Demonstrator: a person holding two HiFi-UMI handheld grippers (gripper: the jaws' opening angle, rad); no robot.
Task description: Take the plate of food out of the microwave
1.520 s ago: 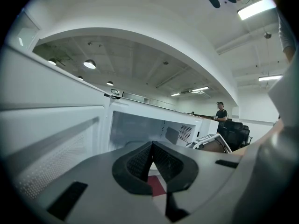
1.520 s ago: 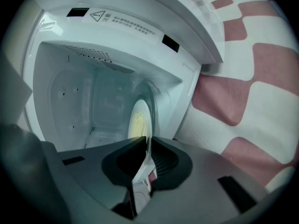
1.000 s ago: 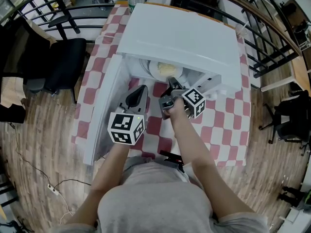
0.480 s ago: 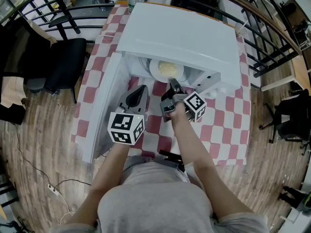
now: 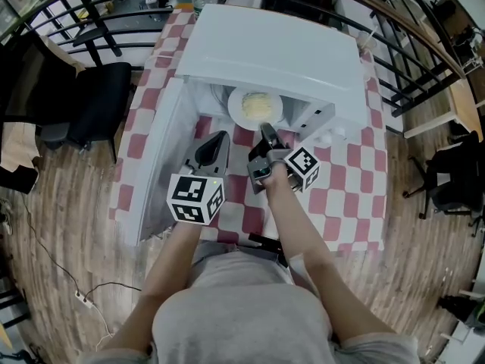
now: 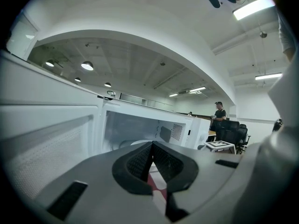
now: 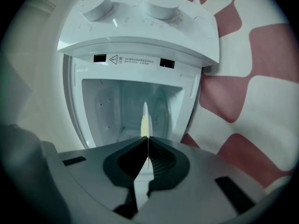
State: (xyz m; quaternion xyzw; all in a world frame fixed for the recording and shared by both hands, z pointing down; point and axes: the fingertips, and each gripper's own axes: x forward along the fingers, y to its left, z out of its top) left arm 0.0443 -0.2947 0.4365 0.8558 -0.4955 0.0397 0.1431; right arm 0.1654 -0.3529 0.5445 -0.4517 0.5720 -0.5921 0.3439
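Wooden flooring surrounds a table (image 5: 356, 180) with a red-and-white checked cloth, on which a white microwave (image 5: 273, 51) stands with its door (image 5: 155, 165) swung open to the left. The right gripper (image 5: 267, 136) has its jaws clamped on the near rim of the plate (image 5: 246, 112) of pale yellow food (image 5: 258, 106), which is at the mouth of the oven cavity. The left gripper (image 5: 216, 144) has its jaws together and empty, and is beside the open door, near the right gripper.

Microwave (image 5: 273, 51) and plate (image 5: 236, 112) are white, the food (image 5: 258, 106) pale yellow — the cloth (image 5: 342, 196) red-and-white checked.
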